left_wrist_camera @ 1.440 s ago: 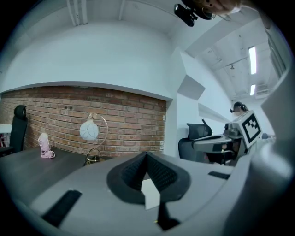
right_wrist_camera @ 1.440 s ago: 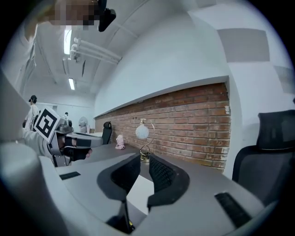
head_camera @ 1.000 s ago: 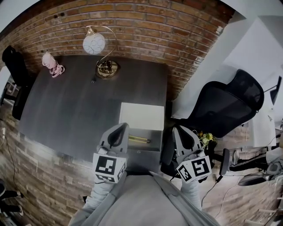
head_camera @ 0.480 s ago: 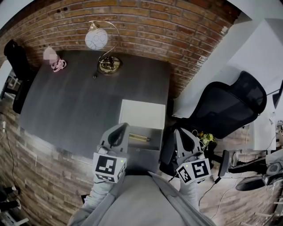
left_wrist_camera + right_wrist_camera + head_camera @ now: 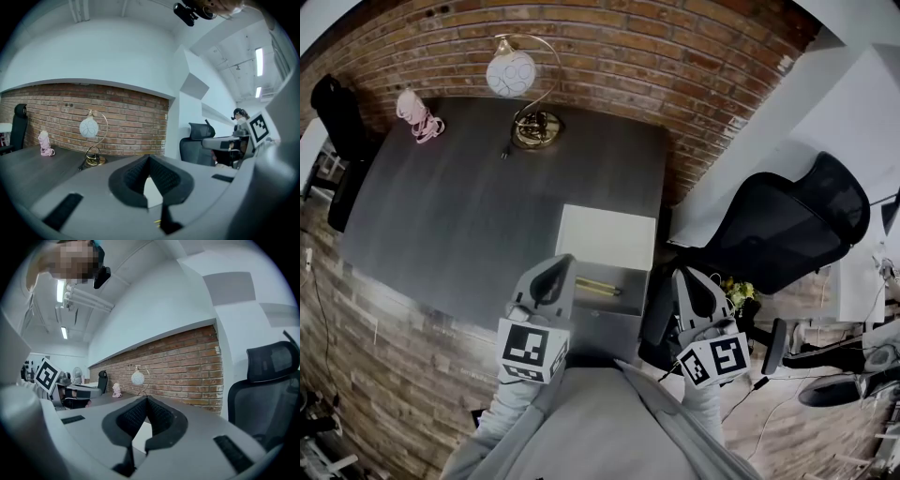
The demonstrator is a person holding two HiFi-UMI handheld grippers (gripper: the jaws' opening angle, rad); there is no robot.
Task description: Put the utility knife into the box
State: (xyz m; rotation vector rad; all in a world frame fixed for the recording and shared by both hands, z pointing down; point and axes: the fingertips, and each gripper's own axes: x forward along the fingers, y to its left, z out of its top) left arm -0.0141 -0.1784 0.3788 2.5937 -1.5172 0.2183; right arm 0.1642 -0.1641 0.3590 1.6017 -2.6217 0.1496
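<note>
- The yellow, slim utility knife (image 5: 598, 287) lies inside the open grey box (image 5: 614, 323). The box sits at the near right corner of the dark grey surface (image 5: 469, 216), and its white lid (image 5: 607, 236) is laid back on the far side.
- The knife's long axis runs left to right across the box, almost square to the way your fingers point.
- It lies between your two hands. It is just right of the left gripper (image 5: 551, 277) and farther from the right gripper (image 5: 689, 281), so your left is the nearer one.
- The left fingers are pressed together with nothing between them. A sliver of yellow shows just below them in the left gripper view.
- The right fingers are also together and empty. That gripper hangs off the right edge of the surface, beside the box.
- Both grippers point away from you toward the brick wall, close to level.
- Judging from this, the knife is already placed. Any further move would be a short reach rightward with your left.
</note>
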